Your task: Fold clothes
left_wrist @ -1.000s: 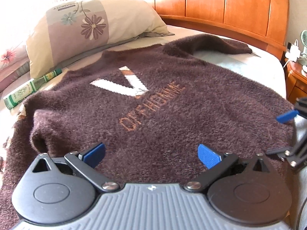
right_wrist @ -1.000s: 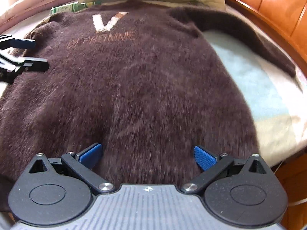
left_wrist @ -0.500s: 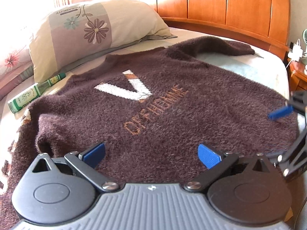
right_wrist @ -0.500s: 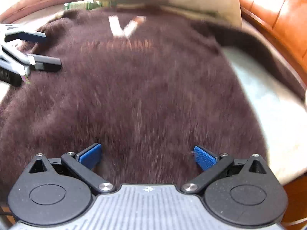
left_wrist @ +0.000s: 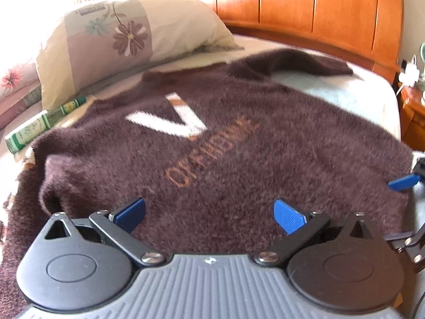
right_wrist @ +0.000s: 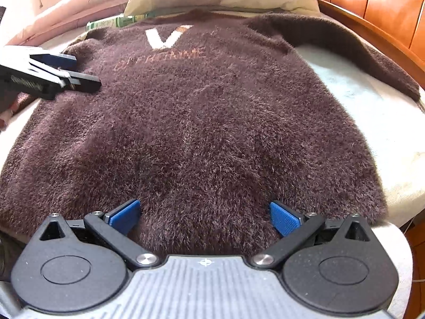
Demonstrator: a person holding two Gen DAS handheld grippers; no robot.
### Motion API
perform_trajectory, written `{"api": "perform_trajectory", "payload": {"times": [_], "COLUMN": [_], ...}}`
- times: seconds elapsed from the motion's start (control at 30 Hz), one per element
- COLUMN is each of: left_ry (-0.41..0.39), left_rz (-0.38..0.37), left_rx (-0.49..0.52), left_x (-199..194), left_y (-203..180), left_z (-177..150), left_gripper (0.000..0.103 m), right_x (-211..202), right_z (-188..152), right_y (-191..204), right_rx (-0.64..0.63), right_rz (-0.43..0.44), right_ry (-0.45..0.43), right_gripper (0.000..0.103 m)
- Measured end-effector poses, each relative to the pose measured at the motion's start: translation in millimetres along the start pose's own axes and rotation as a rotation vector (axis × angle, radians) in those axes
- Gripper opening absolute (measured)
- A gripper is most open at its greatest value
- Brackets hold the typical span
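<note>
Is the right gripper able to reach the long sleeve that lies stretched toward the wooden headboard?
Probably yes. The right gripper is open and holds nothing, and the sleeve lies flat on the bed to its right. Only the sweater body and bare sheet lie between them; nothing blocks the way.

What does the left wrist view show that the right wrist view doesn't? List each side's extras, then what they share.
Only the left wrist view: the nightstand with a white charger beside the bed, and the open left gripper seen head-on.

Only the right wrist view: the sweater's near hem, the mattress corner, and the open right gripper seen head-on.

Both: the brown fuzzy sweater with a white V, the flowered pillow, the green bottle and the wooden headboard.
</note>
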State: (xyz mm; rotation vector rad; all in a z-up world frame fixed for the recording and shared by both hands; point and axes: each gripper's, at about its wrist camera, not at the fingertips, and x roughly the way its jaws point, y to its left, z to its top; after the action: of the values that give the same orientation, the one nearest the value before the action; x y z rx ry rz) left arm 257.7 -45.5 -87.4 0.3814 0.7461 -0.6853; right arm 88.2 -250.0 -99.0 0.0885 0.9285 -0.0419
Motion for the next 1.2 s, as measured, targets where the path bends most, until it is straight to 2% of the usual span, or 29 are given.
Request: {"api": "perform_trajectory", "payload": {"times": [0.1,0.23,0.37,0.47,0.57,0.63,0.7,0.87,0.97,1.07,1.2], "left_ry": [0.067,0.067,0.079,0.059,-0.003,-0.04,-0.03,0.015,0.012,0.009,-0.001], "left_rz": [-0.005,-0.059,-0.071,-0.058,-0.029,-0.053,-0.062,-0.074,-0.067,-0.084,-0.121], "left_rx": [0.002,-0.071,-0.082,-0.083,-0.092,-0.129,-0.144,-0.162,-0.084,-0.065,-0.053], "left_x": [15.5,8.1,-13.9,-29.2,-33.3,-31.3,-23.5,-2.9,-4.2,-4.4,-3.8], "left_y": [-2.8,10.3,14.2,14.2,15.2,21.7,27.1,38.9,32.9,34.6,40.9], "left_z": [-10.2,-29.2,-47.8,-55.6,-48.6,-41.2,-38.9,-37.5,-44.6,-47.2,-48.7], "left_gripper": [0.102,0.102,0.102,0.102,0.102,0.102,0.102,0.102,0.102,0.102,0.102], "right_x": [-1.1,-1.8,-2.2,-2.4,-3.8,-7.3,-13.6,-14.7,4.3,46.0,114.7], "right_z": [-3.3,-4.3,-7.6,-8.8,-3.4,4.5,15.7,89.5,148.9,205.8,256.0], "right_y": [0.2,0.0,0.1,0.1,2.7,5.0,7.2,15.3,19.1,24.1,29.2], "right_rx": [0.0,-0.001,-0.004,-0.006,-0.005,-0.006,-0.007,-0.103,-0.138,-0.144,-0.083], "right_rz": [-0.002,-0.002,-0.002,-0.003,-0.013,-0.016,-0.009,-0.042,-0.012,0.018,0.013], "right_ry": [-0.022,-0.033,-0.057,-0.066,-0.04,-0.034,-0.053,-0.116,-0.145,-0.127,-0.068], "right_gripper": [0.103,0.103,0.103,0.103,0.103,0.103,0.103,0.103,0.103,0.103,0.103]}}
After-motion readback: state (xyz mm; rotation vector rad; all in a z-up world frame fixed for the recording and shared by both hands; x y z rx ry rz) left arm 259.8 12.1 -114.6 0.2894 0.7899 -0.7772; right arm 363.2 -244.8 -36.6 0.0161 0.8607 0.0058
